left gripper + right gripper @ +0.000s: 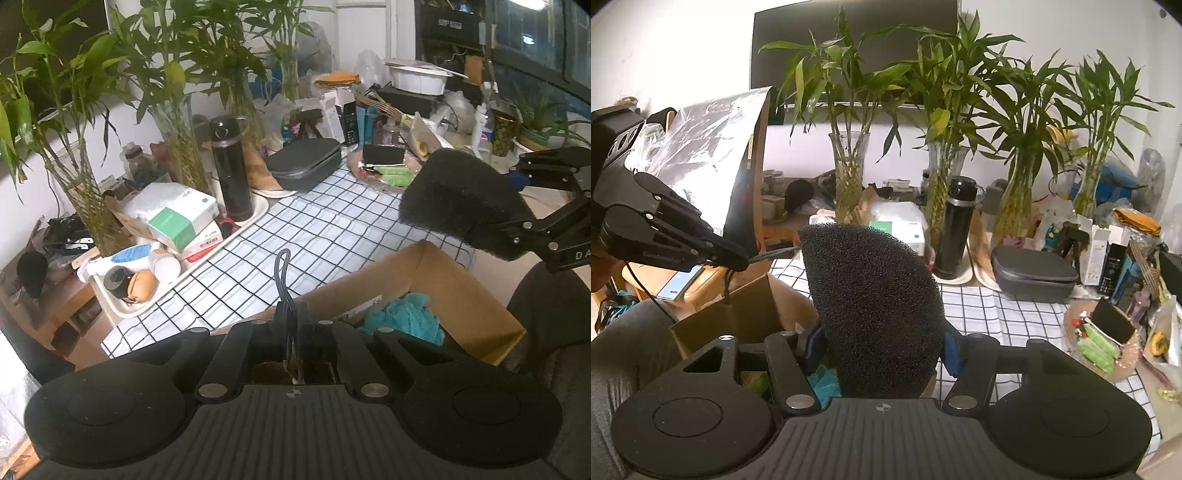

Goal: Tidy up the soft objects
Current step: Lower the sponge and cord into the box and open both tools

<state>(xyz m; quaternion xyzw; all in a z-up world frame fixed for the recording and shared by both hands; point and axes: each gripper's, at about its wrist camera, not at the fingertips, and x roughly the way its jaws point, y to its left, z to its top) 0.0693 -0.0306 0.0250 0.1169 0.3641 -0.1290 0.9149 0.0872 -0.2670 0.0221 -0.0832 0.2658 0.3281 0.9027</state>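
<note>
In the right wrist view my right gripper is shut on a large black foam sponge, its blue pads pressing both sides. The same sponge hangs above the far corner of an open cardboard box in the left wrist view, where the right gripper comes in from the right. A teal fluffy cloth lies inside the box. My left gripper is shut on a thin black cable that loops out past its tips. The left gripper hovers over the box.
A checked cloth covers the table. Behind it stand a black flask, a grey zip case, glass vases of bamboo and a tray of clutter. A plate with green items and a small black sponge sits far right.
</note>
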